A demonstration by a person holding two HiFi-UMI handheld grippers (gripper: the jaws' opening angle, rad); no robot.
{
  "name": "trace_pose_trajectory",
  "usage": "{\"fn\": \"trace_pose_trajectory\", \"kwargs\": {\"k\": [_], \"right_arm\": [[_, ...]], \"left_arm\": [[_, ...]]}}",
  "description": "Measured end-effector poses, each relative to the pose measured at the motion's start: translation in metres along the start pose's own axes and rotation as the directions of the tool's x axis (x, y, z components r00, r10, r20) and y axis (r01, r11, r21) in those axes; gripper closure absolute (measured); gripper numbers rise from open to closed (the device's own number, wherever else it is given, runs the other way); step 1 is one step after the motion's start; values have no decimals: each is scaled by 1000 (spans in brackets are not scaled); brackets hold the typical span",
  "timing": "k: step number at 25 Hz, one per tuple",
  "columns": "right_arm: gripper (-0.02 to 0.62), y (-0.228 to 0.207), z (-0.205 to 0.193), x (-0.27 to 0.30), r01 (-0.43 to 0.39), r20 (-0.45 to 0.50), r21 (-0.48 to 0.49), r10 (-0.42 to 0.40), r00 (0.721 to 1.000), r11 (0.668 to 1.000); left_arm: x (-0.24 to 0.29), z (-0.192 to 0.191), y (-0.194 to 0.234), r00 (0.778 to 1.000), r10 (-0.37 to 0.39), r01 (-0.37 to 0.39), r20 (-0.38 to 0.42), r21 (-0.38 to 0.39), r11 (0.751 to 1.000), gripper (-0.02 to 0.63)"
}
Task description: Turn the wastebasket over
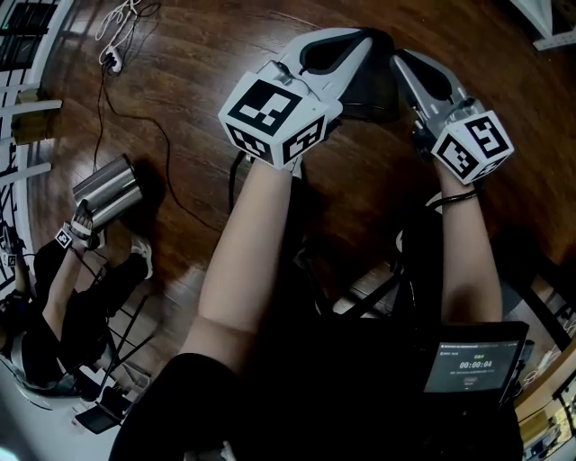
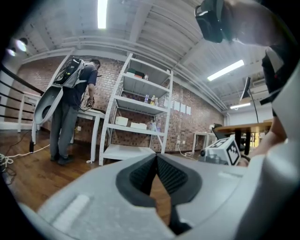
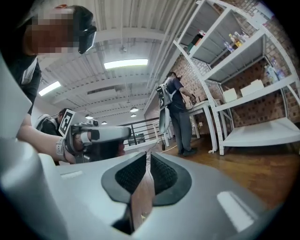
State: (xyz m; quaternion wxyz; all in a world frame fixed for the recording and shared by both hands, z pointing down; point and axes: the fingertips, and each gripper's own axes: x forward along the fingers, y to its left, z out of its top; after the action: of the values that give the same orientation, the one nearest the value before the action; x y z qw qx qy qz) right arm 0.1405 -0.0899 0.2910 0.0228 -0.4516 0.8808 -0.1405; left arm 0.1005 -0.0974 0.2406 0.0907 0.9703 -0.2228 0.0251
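Metal wastebasket [image 1: 108, 191] well apart from left gripper [image 2: 156, 157] and right gripper [image 3: 147, 155]

Indoor, evenly bright. Ceiling strip light [image 2: 101, 13] blown out in left gripper view; second strip [image 3: 125, 63] glaring in right gripper view. Head view dimmer: dark wood floor [image 1: 180, 81] with soft sheen, wastebasket [image 1: 108, 191] glinting, shadow at its right. Strong fisheye: shelving [image 2: 129, 151] uprights bowed, black vignetted corners. Foreground soft.
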Motion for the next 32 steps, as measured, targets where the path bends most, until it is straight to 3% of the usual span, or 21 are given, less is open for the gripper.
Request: {"fn": "trace_pose_trajectory", "kwargs": {"k": [3, 10, 15, 17, 20, 22, 24, 26, 29, 32], "right_arm": [[572, -26, -30, 2, 44, -40, 91, -40, 998, 995], [572, -55, -83, 5, 96, -155, 153, -72, 985, 984], [572, -59, -139, 13, 158, -89, 420, -132, 987, 894], [572, -58, -158, 15, 162, -50, 518, -159, 986, 840], [572, -56, -184, 13, 129, 57, 675, -226, 972, 726], [572, -60, -210, -1, 137, 82, 778, -315, 945, 614], [572, -63, -234, -16, 120, 92, 878, -410, 907, 464], [572, -62, -247, -24, 70, 117, 927, -464, 878, 367], [564, -58, -266, -33, 63, 104, 951, -503, 858, 304], [531, -53, -281, -38, 66, 85, 962, -520, 850, 264]], "left_arm": [[2, -6, 7, 999, -3, 5, -47, 26, 1000, 603], [10, 7, 27, 999, 3, -3, -42, 7, 1000, 603], [2, 10, 43, 1000, 11, -11, -23, -16, 1000, 603], [2, 13, 49, 1000, 7, -8, -6, -46, 999, 603], [-1, 18, 50, 1000, -2, 3, 16, -62, 998, 603], [-1, 19, 48, 1000, -5, 6, 20, -66, 998, 603], [2, 20, 46, 1000, -4, 6, 27, -79, 997, 603], [5, 23, 46, 999, -2, 6, 44, -99, 995, 603], [9, 32, 40, 998, -12, 18, 57, -102, 995, 603], [10, 40, 40, 998, -9, 16, 66, -101, 995, 603]]}}
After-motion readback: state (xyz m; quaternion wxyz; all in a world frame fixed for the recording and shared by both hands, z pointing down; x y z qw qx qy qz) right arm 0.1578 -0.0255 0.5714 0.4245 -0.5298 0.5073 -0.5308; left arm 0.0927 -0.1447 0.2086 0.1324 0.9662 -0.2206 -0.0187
